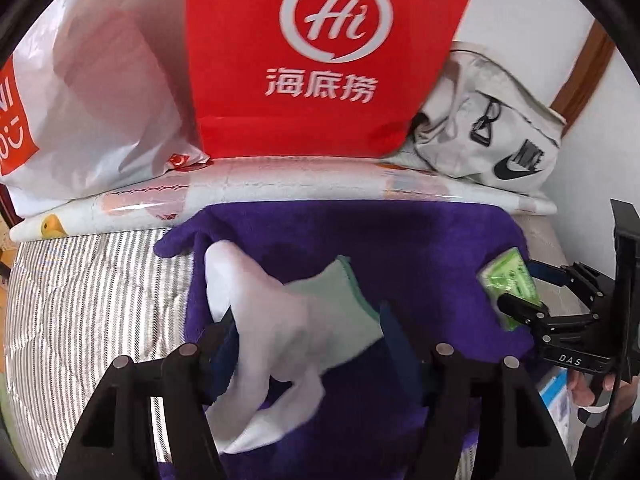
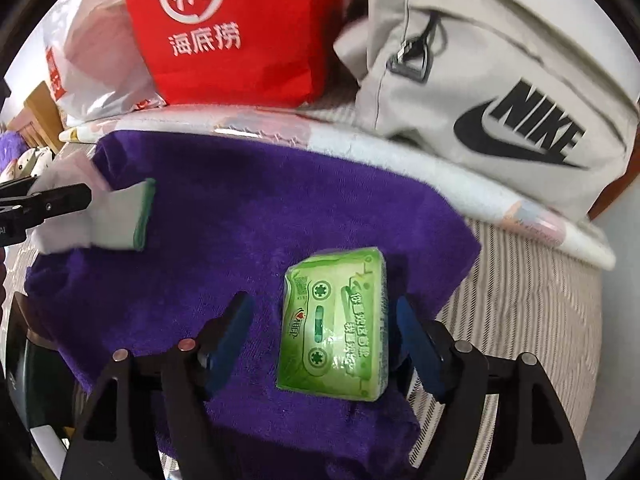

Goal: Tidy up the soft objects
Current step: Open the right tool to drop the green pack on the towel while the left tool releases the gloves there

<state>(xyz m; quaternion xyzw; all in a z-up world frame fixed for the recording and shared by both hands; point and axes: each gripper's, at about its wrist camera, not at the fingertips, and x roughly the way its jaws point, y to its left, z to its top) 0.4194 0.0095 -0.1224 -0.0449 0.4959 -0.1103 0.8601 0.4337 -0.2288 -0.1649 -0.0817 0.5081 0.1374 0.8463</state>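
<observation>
A white sock (image 1: 288, 328) with a pale green cuff lies crumpled on a purple towel (image 1: 400, 248) spread over the bed. My left gripper (image 1: 308, 324) stands open around the sock, whose edges lie close to both fingers. In the right wrist view the sock (image 2: 116, 216) rests at the towel's (image 2: 240, 208) left side under a left finger (image 2: 60, 200). A green tissue pack (image 2: 336, 324) lies flat on the towel between the fingers of my right gripper (image 2: 322, 320). That gripper is open, with a clear gap on the pack's left. The left wrist view shows the same pack (image 1: 508, 280) and right gripper (image 1: 516, 286).
Against the wall stand a red bag (image 1: 320, 60), a white plastic bag (image 1: 100, 100) and a grey Nike bag (image 2: 500, 100). A white printed roll (image 1: 280, 184) lies before them. Striped bedding (image 1: 88, 300) flanks the towel. A person's hand (image 1: 588, 392) holds the right gripper.
</observation>
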